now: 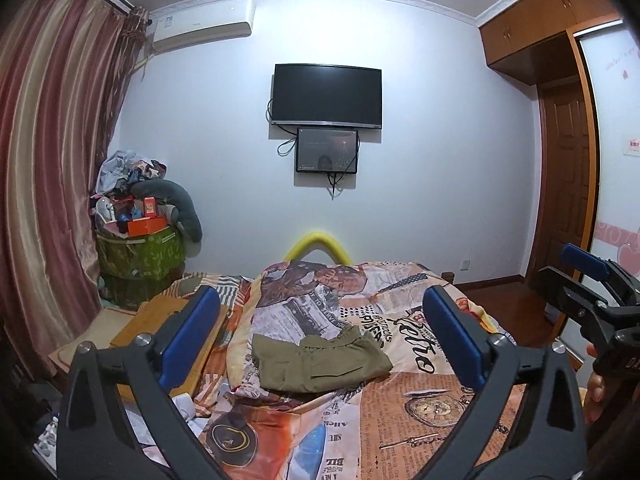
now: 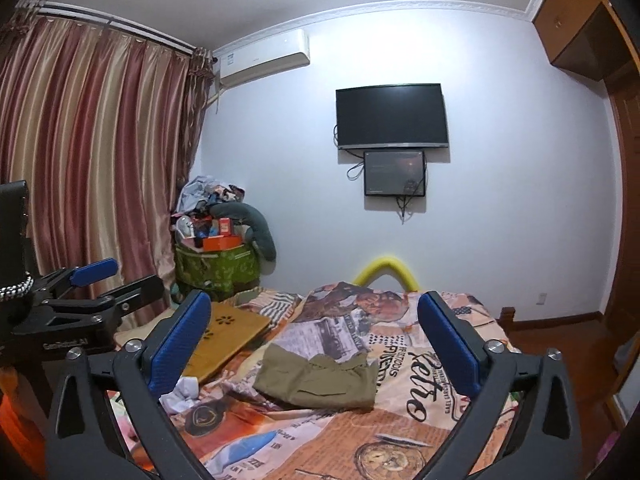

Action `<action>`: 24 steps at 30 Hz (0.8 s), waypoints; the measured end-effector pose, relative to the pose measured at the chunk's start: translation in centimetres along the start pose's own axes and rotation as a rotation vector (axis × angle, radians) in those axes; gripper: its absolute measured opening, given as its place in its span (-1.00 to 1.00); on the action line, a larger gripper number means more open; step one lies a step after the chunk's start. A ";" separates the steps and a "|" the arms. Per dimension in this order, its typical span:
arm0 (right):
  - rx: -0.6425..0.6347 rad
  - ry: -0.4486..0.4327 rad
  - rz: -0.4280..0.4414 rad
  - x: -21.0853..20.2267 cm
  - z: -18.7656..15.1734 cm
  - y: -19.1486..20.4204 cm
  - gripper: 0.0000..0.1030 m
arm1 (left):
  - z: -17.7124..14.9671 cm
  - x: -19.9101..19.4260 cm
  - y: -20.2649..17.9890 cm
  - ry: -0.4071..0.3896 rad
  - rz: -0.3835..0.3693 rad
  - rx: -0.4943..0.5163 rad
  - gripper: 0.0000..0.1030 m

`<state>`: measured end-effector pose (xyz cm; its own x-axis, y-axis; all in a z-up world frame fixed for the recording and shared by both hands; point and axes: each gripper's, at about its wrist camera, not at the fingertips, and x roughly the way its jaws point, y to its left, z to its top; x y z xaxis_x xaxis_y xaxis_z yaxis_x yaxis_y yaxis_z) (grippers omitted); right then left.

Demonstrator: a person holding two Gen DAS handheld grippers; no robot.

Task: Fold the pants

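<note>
Olive-green pants [image 1: 320, 362] lie folded into a compact rectangle on the printed bedspread [image 1: 420, 404]; they also show in the right wrist view as the pants [image 2: 320, 380]. My left gripper [image 1: 320, 336] hovers well back from them, jaws wide open and empty, blue pads [image 1: 192, 340] far apart. My right gripper [image 2: 314, 340] is likewise open and empty, held back above the bed. Each gripper appears in the other's view: the right gripper [image 1: 580, 280] at the right edge, the left gripper [image 2: 104, 284] at the left edge. Neither touches the pants.
A wooden lap desk [image 2: 228, 340] lies on the bed's left side beside crumpled white fabric [image 2: 182, 394]. A yellow foam arc [image 1: 318, 246] marks the bed's far end. A green bin piled with clutter [image 1: 140, 240] stands by the striped curtain [image 1: 52, 160]. Wardrobe and door [image 1: 564, 160] at right.
</note>
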<state>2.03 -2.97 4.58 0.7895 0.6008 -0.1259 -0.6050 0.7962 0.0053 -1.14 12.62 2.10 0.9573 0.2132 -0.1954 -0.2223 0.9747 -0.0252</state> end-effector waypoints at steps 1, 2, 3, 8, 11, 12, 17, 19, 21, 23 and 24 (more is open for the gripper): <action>-0.001 0.002 -0.001 -0.1 -0.1 0.0 1.00 | -0.1 -0.1 0.0 -0.001 0.002 0.001 0.99; 0.000 0.003 -0.002 0.0 0.0 0.0 1.00 | -0.1 -0.2 -0.1 -0.001 0.000 0.002 0.99; 0.002 0.004 -0.001 -0.1 -0.1 0.0 1.00 | -0.1 -0.2 -0.1 0.000 -0.001 0.001 0.99; -0.002 0.007 -0.008 -0.7 -0.5 0.2 1.00 | -0.1 0.1 -0.2 0.000 -0.006 -0.005 0.99; 0.003 0.009 -0.006 -0.8 -0.6 0.2 1.00 | -0.3 0.1 -0.3 -0.004 -0.005 0.002 0.99; 0.006 0.011 -0.007 -0.9 -0.7 0.1 1.00 | -0.3 0.1 -0.3 -0.003 -0.007 0.003 0.99; 0.014 0.023 -0.007 -1.0 -1.0 0.1 1.00 | -0.5 0.2 -0.3 0.002 -0.005 0.007 0.99; 0.017 0.025 -0.004 -1.0 -1.0 0.0 1.00 | -0.6 0.3 -0.3 0.004 -0.005 0.010 0.99; 0.017 0.028 -0.006 -1.1 -1.0 0.0 1.00 | -0.6 0.3 -0.3 0.006 -0.007 0.007 0.99; 0.018 0.030 -0.009 -1.1 -1.1 -0.1 1.00 | -0.7 0.5 -0.2 0.009 -0.010 0.005 0.99; 0.020 0.030 -0.009 -1.2 -1.1 -0.1 1.00 | -0.7 0.5 -0.2 0.011 -0.011 0.006 0.99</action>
<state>1.08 -3.83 3.66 0.7912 0.5915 -0.1554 -0.5956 0.8029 0.0235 -0.71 12.47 1.27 0.9575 0.2020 -0.2060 -0.2109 0.9773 -0.0217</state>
